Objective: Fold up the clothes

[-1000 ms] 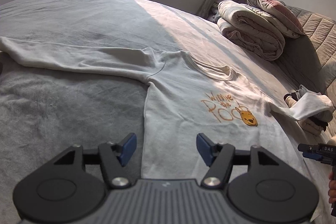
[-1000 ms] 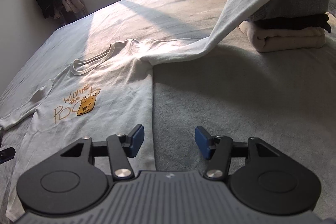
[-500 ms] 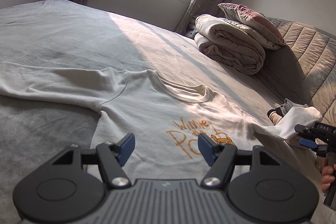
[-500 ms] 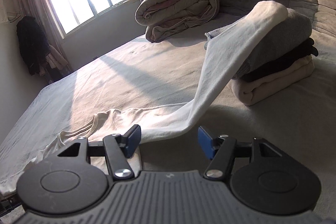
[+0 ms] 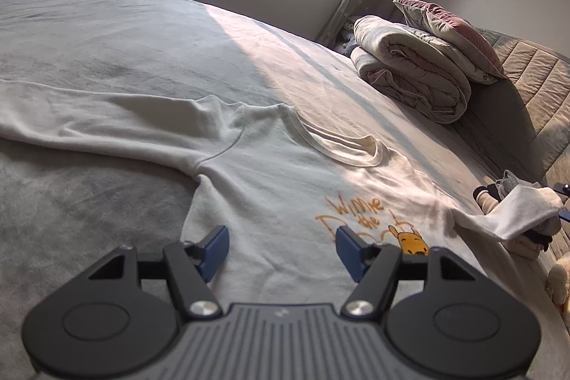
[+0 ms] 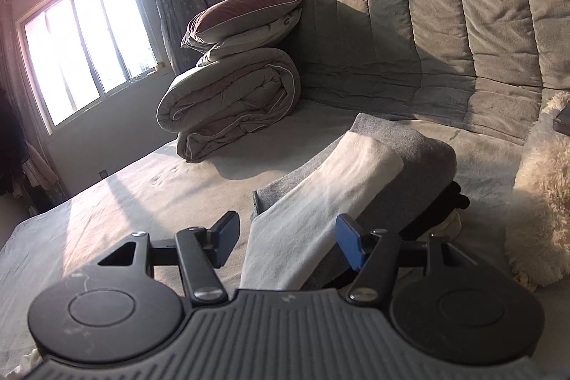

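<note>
Right wrist view: my right hand-held gripper [image 6: 283, 239] is spread, sleeve [image 6: 320, 205] between the jaws, draped at 12 o'clock over the folded stack [image 6: 416, 173]. Tugging might topple it, I think. Left hand-held gripper [image 5: 281, 250] spread and empty above the shirt [image 5: 278, 173] on the bed [image 5: 107, 34].

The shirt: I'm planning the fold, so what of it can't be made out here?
- Shirt hem: left wrist view, hidden behind the left gripper.
- Far sleeve end: cut off by that view's left edge.
- Sleeve on the folded pile: right wrist view, its lower part hidden behind the right gripper.
</note>
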Action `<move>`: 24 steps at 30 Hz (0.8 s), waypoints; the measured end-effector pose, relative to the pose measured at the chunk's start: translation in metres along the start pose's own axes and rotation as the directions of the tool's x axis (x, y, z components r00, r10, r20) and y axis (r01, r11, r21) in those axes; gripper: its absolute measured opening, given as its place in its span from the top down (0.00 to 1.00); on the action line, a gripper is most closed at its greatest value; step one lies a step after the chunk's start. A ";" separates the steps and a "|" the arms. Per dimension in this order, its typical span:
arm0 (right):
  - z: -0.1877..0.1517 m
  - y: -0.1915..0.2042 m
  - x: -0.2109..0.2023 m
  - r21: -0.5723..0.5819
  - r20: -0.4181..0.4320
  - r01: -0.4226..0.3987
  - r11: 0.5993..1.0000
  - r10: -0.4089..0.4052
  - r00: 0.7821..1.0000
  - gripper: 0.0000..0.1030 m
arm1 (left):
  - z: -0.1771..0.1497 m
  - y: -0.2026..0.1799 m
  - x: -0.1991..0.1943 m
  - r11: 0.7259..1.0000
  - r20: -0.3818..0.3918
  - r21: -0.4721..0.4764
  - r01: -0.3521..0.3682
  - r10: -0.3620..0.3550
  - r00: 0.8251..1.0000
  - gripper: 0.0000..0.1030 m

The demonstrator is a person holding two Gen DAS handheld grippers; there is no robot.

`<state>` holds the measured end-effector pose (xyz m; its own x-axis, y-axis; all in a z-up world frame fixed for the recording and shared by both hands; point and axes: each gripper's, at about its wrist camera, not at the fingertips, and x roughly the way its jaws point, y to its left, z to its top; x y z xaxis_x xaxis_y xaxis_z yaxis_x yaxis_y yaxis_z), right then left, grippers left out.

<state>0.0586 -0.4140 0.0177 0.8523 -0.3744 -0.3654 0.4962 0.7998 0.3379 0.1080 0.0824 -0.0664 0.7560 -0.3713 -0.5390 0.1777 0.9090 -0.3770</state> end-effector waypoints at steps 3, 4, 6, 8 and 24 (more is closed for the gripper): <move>0.007 -0.002 0.001 0.013 0.006 0.011 1.000 -0.011 1.000 0.38 | 0.001 -0.001 0.000 1.000 0.001 0.003 0.000 0.000 1.000 0.34; 0.007 -0.004 0.000 0.028 0.000 0.013 1.000 -0.013 1.000 0.38 | 0.001 -0.001 0.000 1.000 -0.001 0.004 0.001 -0.001 1.000 0.34; 0.006 -0.007 -0.001 0.059 -0.013 0.016 0.998 -0.015 1.000 0.38 | 0.001 0.000 0.000 1.000 -0.006 0.002 -0.005 0.005 1.000 0.34; 0.006 -0.010 -0.002 0.090 -0.026 0.020 0.996 -0.018 1.000 0.38 | 0.002 0.000 0.000 1.000 -0.009 -0.004 -0.012 0.012 1.000 0.34; 0.024 -0.041 0.008 0.266 -0.053 0.034 0.963 -0.021 0.998 0.56 | 0.004 0.002 -0.001 0.999 -0.013 -0.039 -0.009 0.009 1.000 0.34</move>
<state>0.0492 -0.4615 0.0217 0.8317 -0.3655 -0.4179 0.5513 0.6330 0.5435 0.1100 0.0857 -0.0636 0.7495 -0.3658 -0.5518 0.1463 0.9044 -0.4009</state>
